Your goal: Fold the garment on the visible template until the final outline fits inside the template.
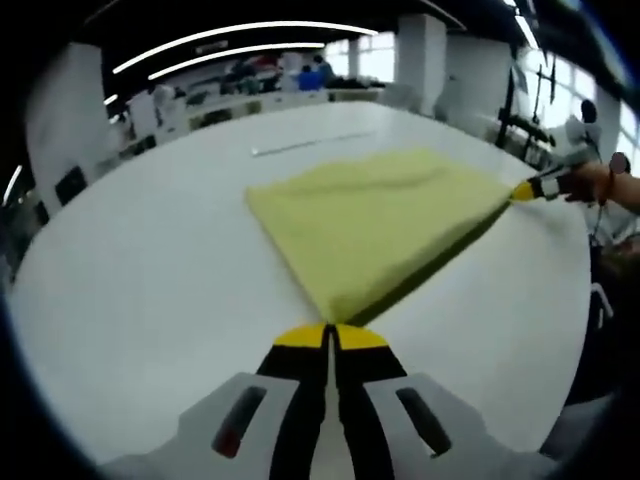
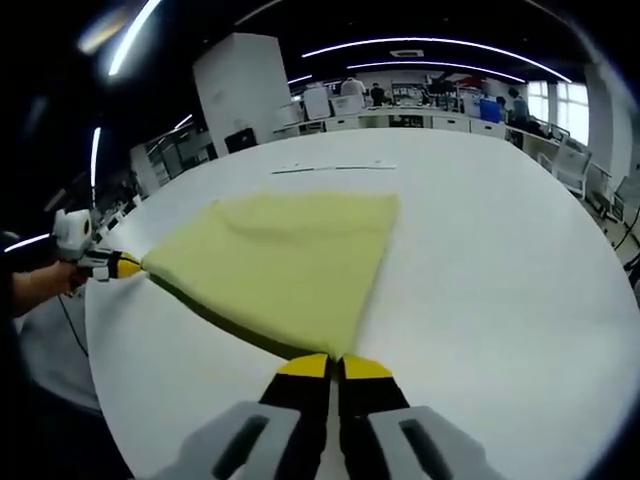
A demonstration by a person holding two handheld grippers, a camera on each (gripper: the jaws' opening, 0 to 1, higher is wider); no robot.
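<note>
At the bottom centre of the left gripper view, the left gripper point(image 1: 331, 335) has its yellow-tipped jaws pressed together on one near corner of the garment point(image 1: 385, 215). From that corner the yellow cloth fans upward and away across the white table point(image 1: 150, 260) toward the middle of the frame. Along its lower right side, a darker edge runs taut from the jaws to the right gripper point(image 1: 520, 190) at mid right, which pinches the adjacent corner.

At the bottom centre of the right gripper view, the same layout appears mirrored. The right gripper point(image 2: 334, 365) is closed on its corner of the garment point(image 2: 285, 255). The dark edge runs from there to the left gripper point(image 2: 135, 265) at mid left, held in a person's hand point(image 2: 45, 285).

Judgement: the held edge is the long axis that governs the next move. It spans the two grippers, and the bulk of the cloth lies forward of both sets of jaws, toward the far side of the table. Each gripper is equally placed, one corner apiece, so neither is nearer.

Beyond the cloth, a thin pale line point(image 2: 335, 168) lies on the table near the upper centre. Whether it is part of the template cannot be told. No full template outline is distinguishable under the garment.
</note>
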